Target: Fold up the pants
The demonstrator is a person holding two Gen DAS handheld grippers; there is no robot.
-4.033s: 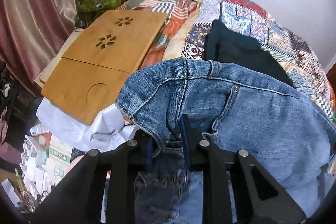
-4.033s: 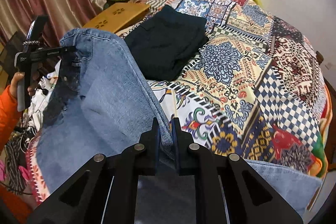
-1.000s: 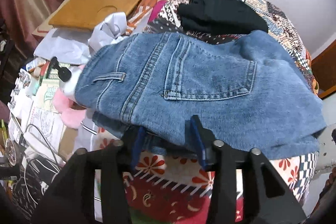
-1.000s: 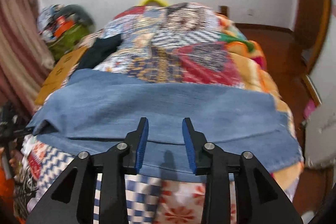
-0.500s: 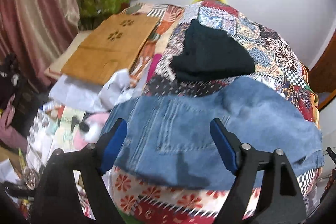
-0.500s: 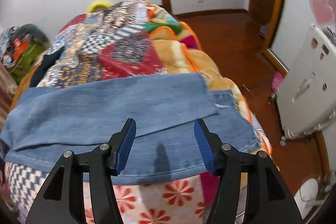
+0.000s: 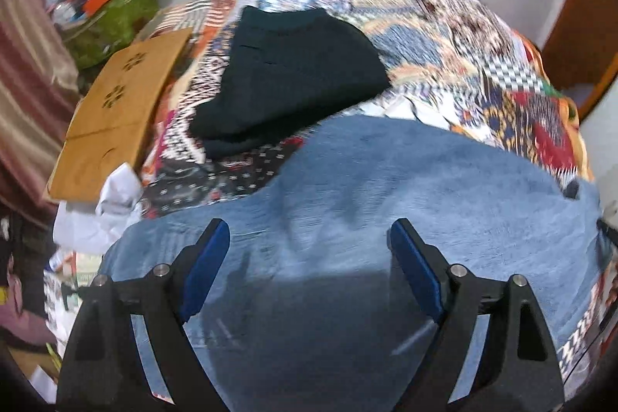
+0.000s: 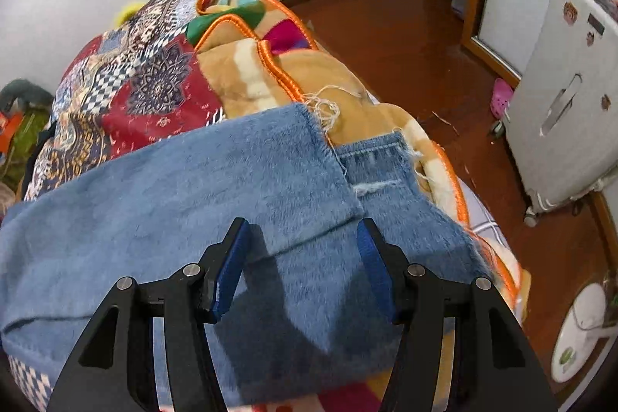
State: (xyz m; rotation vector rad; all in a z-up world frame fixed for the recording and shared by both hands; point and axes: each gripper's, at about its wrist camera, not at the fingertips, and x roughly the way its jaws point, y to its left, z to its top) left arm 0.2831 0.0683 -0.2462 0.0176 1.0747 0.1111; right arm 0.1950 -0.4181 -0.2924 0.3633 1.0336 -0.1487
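Fingers of left gripper (image 7: 309,238) spread wide, gripping nothing, above blue jeans (image 7: 386,188). Right gripper (image 8: 299,238) likewise spread, empty, over hem end. Jeans lie folded lengthwise across near edge of patchwork bedspread (image 7: 444,26). Folded black garment (image 7: 289,72) beyond jeans. Wooden lap desk (image 7: 116,103) at bed's left.

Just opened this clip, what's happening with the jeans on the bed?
A person with a handheld gripper in each hand is folding blue jeans on a bed covered by a patchwork quilt. The jeans lie along the near edge of the bed, one layer folded over another, with the frayed leg ends towards the right. Both the left gripper and the right gripper are open above the denim, holding nothing. Folded dark pants lie farther back on the quilt.
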